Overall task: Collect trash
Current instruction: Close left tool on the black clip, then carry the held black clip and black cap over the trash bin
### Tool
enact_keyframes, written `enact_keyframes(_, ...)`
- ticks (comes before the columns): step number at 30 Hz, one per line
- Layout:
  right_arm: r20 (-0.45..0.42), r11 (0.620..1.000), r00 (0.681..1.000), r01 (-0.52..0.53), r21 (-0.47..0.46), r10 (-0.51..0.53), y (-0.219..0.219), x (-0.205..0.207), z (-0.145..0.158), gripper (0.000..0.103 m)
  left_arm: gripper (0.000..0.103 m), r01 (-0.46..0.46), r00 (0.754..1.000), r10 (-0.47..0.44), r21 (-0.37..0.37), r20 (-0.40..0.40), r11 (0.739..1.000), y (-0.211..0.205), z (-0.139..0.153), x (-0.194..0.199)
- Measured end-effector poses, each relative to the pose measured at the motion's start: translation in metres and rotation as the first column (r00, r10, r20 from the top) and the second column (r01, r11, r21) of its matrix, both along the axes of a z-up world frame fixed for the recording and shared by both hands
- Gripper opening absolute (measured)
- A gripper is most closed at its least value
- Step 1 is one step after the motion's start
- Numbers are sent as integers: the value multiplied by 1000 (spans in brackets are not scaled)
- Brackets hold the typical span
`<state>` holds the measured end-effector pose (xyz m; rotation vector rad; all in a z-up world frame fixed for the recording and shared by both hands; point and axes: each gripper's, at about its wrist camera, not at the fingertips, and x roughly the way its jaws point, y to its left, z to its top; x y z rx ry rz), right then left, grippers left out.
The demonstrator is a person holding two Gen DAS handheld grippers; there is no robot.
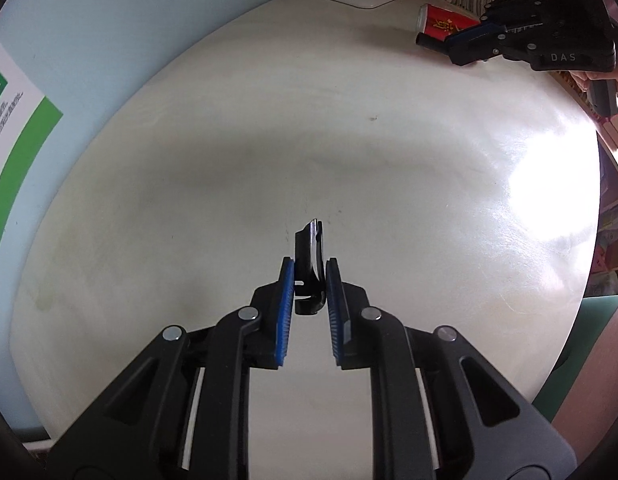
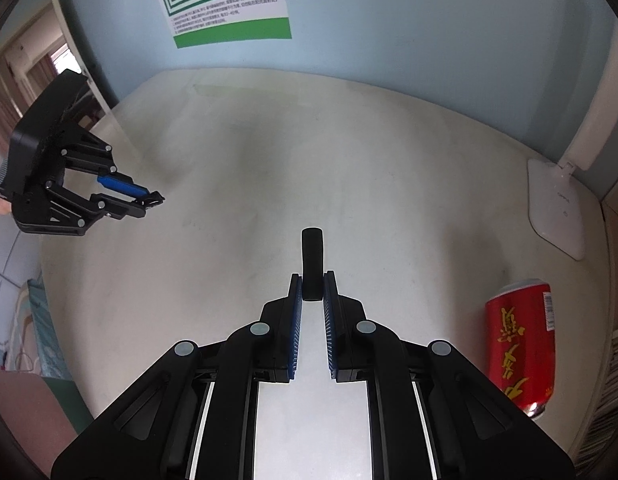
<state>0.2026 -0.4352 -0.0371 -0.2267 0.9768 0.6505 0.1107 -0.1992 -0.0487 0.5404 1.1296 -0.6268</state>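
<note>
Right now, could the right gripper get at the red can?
Probably not yet: the right gripper is shut on a black cylinder. The red can lies on its side nearby on the table, nothing between them.

Can [image 2: 520, 344] on table [image 2: 349, 140] (lamp base [image 2: 555, 208] behind).

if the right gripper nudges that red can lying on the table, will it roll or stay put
The red can lies on its side on the smooth table, so it would probably roll. It looks slightly dented, so the roll may wobble. It may be empty and light; I cannot tell.
</note>
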Motion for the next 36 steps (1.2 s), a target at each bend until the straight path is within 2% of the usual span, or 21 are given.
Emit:
enact_keyframes(3,16,997,997,70,13,-70,-14,-17,12,12,14,96,995,-96,-3,20,995,-16,8,3)
enact_keyframes(6,23,984,984,178,28,-178,-35,-43,18,12,14,212,977,-212,-10,33,977,-39,13,4)
enact_keyframes(9,26,950,950,309,43,-310,-60,-83,22,12,14,349,936,-347,-23,50,937,-74,21,-1)
enact_keyframes(12,28,893,894,446,53,-448,-87,-133,24,12,14,491,871,-488,-34,60,871,-113,24,-16)
enact_keyframes(15,18,808,809,586,62,-588,-115,-197,22,12,14,611,792,-608,-63,51,789,-158,24,-49)
enact_keyframes(17,9,743,745,666,63,-668,-129,-242,21,12,14,684,729,-683,-79,47,725,-189,20,-77)
enact_keyframes(20,-7,641,642,766,56,-767,-146,-317,13,12,14,784,619,-785,-99,39,613,-233,16,-132)
enact_keyframes(24,-58,478,480,877,47,-875,-164,-427,-16,12,14,872,474,-881,-142,8,468,-284,9,-222)
enact_keyframes(27,-108,379,381,925,42,-918,-176,-502,-45,12,14,911,381,-924,-163,-23,380,-316,-8,-293)
enact_keyframes(29,-154,306,309,951,40,-939,-182,-552,-72,12,14,923,337,-940,-176,-57,341,-338,-26,-338)
enact_keyframes(32,-224,223,224,974,28,-949,-184,-611,-116,12,14,946,263,-959,-167,-104,277,-353,-65,-405)
enact_keyframes(34,-287,161,158,987,14,-945,-188,-644,-161,12,14,946,243,-953,-173,-180,274,-366,-107,-442)
enact_keyframes(36,-343,115,110,993,7,-933,-192,-671,-207,12,14,949,232,-944,-160,-233,273,-377,-151,-473)
